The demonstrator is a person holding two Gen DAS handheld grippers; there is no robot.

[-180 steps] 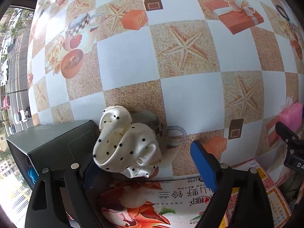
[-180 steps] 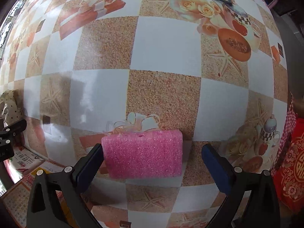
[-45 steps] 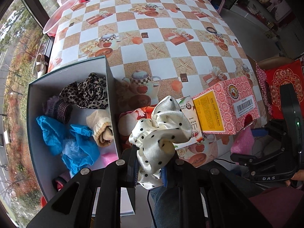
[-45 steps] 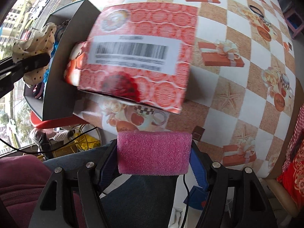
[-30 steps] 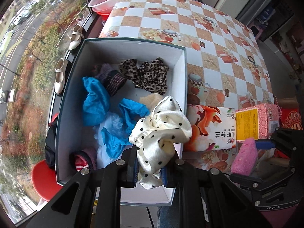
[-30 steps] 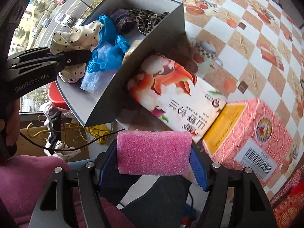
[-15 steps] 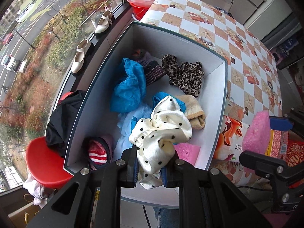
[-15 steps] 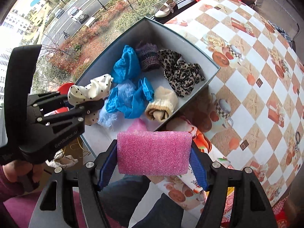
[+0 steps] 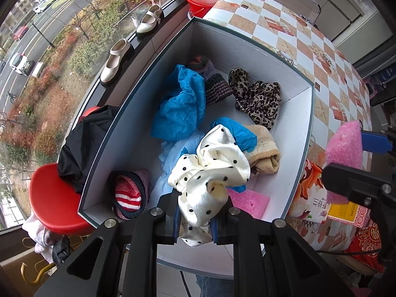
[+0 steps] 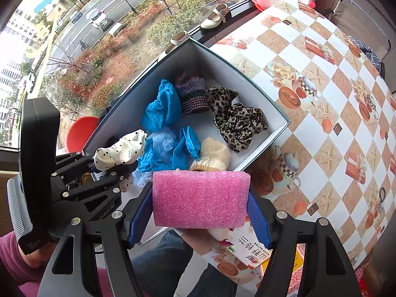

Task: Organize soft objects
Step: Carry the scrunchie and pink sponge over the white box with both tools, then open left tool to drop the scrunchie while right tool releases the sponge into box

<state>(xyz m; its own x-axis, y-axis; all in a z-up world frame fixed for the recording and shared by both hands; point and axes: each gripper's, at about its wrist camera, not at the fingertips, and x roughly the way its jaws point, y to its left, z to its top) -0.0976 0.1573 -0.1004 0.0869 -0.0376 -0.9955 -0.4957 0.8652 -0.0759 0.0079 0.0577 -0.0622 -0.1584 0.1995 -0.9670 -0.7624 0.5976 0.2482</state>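
My left gripper (image 9: 195,219) is shut on a cream polka-dot scrunchie (image 9: 210,170) and holds it over the near end of an open grey box (image 9: 300,148). The box holds blue cloths (image 9: 180,106), a leopard scrunchie (image 9: 257,99), a beige sock (image 9: 264,151), a striped sock (image 9: 128,195) and a pink sponge (image 9: 250,200). My right gripper (image 10: 199,219) is shut on a pink foam sponge (image 10: 200,198), above the box's near right corner. That sponge also shows in the left wrist view (image 9: 344,146). The scrunchie also shows in the right wrist view (image 10: 121,152).
The box (image 10: 247,71) sits at the edge of a checkered table (image 10: 334,99) by a window. A floral carton (image 10: 245,250) and a pink carton (image 9: 346,210) lie to the box's right. A red stool (image 9: 49,198) with black cloth stands left, below the table.
Both grippers have swung from the table and cartons toward the box. The scrunchie now hangs over the box's contents, and the held pink sponge has come up to the box's near corner.
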